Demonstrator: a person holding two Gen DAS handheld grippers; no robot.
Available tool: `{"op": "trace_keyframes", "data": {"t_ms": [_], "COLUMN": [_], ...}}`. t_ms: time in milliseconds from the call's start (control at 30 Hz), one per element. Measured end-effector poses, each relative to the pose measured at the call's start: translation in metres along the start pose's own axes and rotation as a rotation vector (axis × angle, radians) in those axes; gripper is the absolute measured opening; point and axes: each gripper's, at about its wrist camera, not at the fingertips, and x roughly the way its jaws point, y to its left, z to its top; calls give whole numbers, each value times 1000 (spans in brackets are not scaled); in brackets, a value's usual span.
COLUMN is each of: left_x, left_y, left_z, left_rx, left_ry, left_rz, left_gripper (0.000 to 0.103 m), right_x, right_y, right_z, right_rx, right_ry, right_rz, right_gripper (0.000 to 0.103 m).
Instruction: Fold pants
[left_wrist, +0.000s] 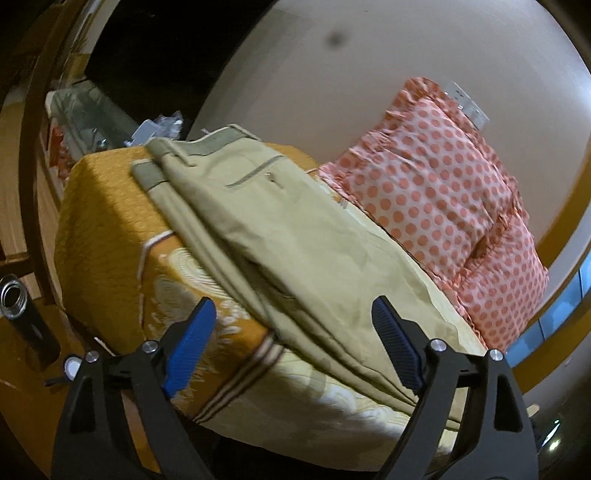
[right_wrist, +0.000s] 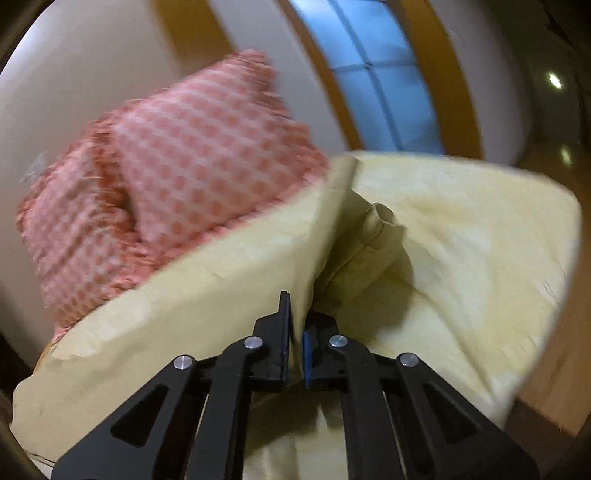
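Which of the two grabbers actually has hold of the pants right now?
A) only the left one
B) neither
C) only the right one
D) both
C: the right gripper has its fingers pinched together on a fold of the khaki pants, while the left gripper is spread wide open above the pants with nothing between its blue pads.

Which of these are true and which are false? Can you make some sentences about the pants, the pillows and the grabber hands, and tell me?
1. The left gripper is open. True.
2. The right gripper is shut on the pants. True.
3. The pillows are blue with stripes. False: they are pink with orange dots.
4. The pants lie on the floor. False: they lie on the bed.
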Motion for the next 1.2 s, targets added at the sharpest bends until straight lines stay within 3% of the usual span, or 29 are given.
{"op": "trace_keyframes", "data": {"t_ms": [133, 233, 267, 300, 367, 433, 500, 567, 700, 933, 1000, 1067, 1167, 1200], "left_x": [0, 3, 5, 7, 11, 14, 17, 19, 31, 52, 59, 66, 64, 58], "left_y": [10, 12, 12, 12, 12, 11, 12, 14, 17, 21, 20, 23, 6, -18], "left_z": [4, 9, 10, 12, 15, 19, 22, 27, 39, 63, 69, 73, 87, 95], "left_rx": [-39, -54, -58, -62, -69, -61, -66, -76, -87, -116, -124, -128, -18, 78], "left_ry": [-8, -1, 3, 9, 15, 10, 13, 13, 12, 27, 41, 66, 71, 40], "left_rz": [-15, -42, -51, -64, -61, -55, -52, -55, -25, 50, 78, 136, 167, 178], "left_gripper": [89, 91, 92, 94, 96, 97, 97, 98, 98, 98, 83, 20, 12, 11], "right_x": [-9, -17, -18, -18, -15, -11, -14, -24, -37, -25, -22, -18, -6, -5], "right_y": [98, 205, 229, 267, 314, 351, 360, 353, 324, 272, 264, 255, 244, 240], "right_z": [23, 2, -10, -34, -78, -130, -158, -159, -126, -88, -86, -82, -75, -72], "right_rx": [-135, -318, -364, -447, -587, -754, -821, -784, -636, -444, -419, -402, -381, -373], "right_ry": [-33, 36, 71, 148, 296, 469, 530, 508, 431, 401, 402, 402, 396, 390], "right_rz": [273, 554, 613, 693, 748, 763, 761, 791, 856, 809, 808, 807, 801, 796], "right_gripper": [6, 6, 6, 6, 12, 26, 41, 92, 93, 93, 93, 93, 93, 93]}}
